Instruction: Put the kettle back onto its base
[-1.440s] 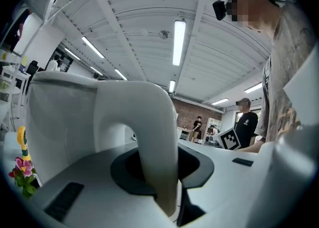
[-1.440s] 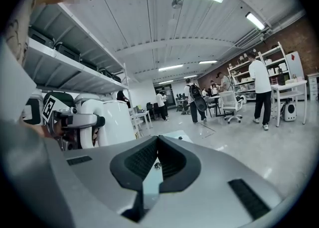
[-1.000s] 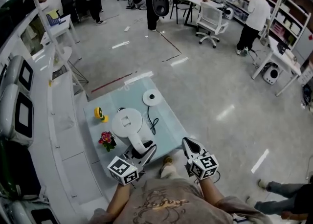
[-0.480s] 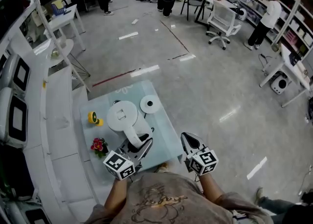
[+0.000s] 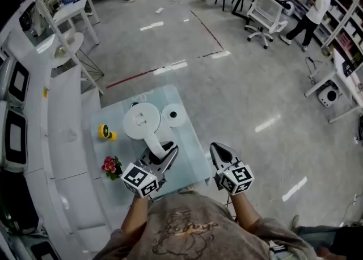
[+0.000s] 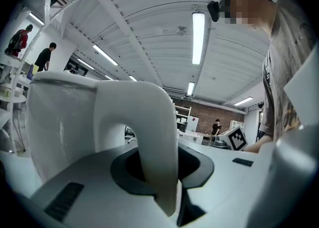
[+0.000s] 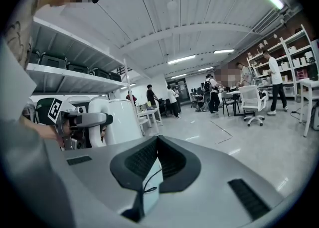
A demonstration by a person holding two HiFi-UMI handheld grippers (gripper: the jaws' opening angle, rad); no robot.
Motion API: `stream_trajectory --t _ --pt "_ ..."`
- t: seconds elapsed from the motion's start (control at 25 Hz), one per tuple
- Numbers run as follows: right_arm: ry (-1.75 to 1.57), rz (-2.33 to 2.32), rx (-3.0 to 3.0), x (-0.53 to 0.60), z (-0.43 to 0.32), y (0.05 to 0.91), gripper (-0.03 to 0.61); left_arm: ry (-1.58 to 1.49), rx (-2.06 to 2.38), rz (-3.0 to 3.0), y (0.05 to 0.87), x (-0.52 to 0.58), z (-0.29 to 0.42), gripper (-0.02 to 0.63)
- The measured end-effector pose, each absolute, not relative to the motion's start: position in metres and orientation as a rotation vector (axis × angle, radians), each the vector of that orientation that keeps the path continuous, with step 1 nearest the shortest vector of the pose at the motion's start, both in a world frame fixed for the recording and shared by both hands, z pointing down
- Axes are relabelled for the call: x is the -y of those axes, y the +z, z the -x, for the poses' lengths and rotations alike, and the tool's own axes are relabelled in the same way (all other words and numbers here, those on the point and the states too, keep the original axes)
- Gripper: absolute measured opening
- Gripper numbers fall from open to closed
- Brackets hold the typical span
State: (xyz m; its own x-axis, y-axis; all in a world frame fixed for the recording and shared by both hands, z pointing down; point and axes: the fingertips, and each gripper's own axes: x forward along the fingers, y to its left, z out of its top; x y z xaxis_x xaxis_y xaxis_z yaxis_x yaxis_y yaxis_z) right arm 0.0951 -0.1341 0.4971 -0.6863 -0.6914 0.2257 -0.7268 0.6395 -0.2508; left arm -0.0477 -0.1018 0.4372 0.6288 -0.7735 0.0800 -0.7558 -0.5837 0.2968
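The white kettle is over the small glass table, just left of its round white base. My left gripper is shut on the kettle's curved handle. In the left gripper view the handle runs down between the jaws of that gripper, with the kettle body to its left. My right gripper hovers at the table's right edge, shut on nothing. The right gripper view looks past its own closed jaws to the kettle and the left gripper.
A yellow tape roll and a small pot of flowers sit on the table's left side. A long white counter runs along the left. People, desks and an office chair stand far off across the floor.
Both grippers have moved forward over the table. The kettle went with the left gripper and is now closer to the base.
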Motion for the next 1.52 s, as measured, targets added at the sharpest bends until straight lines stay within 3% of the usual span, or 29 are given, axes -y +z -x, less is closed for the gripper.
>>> stream_trajectory --t 1.52 --pt "0.639 -1.432 2.519 0.188 -0.134 0.556 0.000 -0.014 1.157 -2.648 0.568 0.284 0.032 0.100"
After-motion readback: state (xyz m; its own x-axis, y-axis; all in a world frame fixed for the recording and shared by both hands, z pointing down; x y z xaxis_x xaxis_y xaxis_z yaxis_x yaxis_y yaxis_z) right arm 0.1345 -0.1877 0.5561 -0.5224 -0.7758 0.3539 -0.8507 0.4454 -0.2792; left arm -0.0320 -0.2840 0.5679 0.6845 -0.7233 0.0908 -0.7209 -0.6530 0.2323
